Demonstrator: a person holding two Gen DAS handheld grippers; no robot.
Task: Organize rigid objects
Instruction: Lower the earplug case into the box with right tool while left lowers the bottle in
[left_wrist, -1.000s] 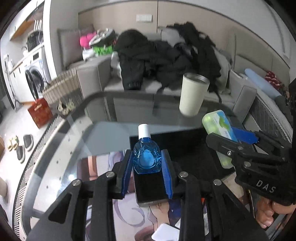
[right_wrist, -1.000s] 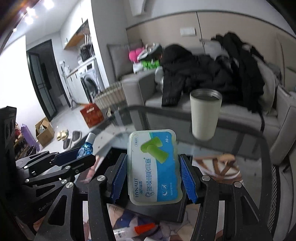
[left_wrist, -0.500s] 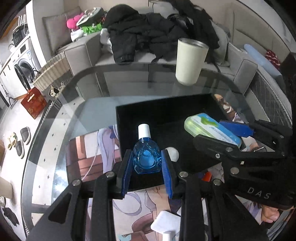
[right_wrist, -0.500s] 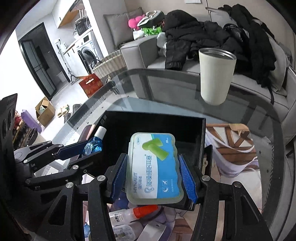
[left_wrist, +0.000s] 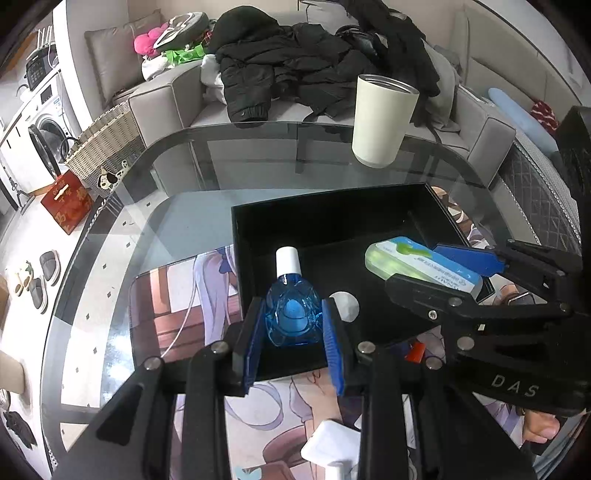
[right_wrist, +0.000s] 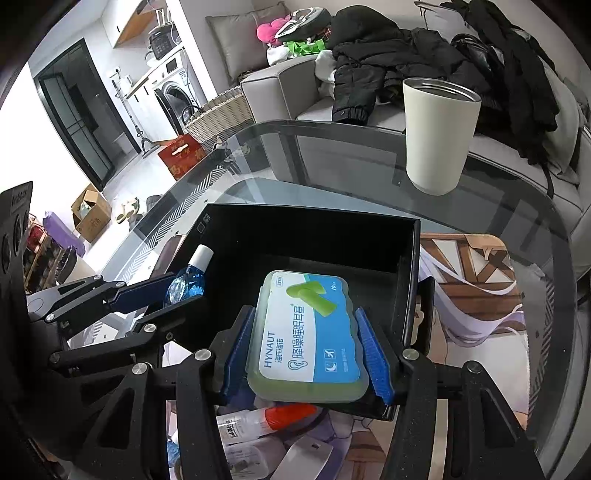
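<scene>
Glossy translucent blue plastic bottle (left_wrist: 292, 316); matt black box (left_wrist: 332, 218); smooth glass table (left_wrist: 177, 206).

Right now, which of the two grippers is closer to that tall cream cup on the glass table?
Right. The right gripper, holding the earplug box, sits nearer the cream cup; the left gripper, holding the blue bottle, is farther off.

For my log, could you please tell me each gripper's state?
Left gripper: closed on the blue bottle.
Right gripper: closed on the earplug box.
</scene>
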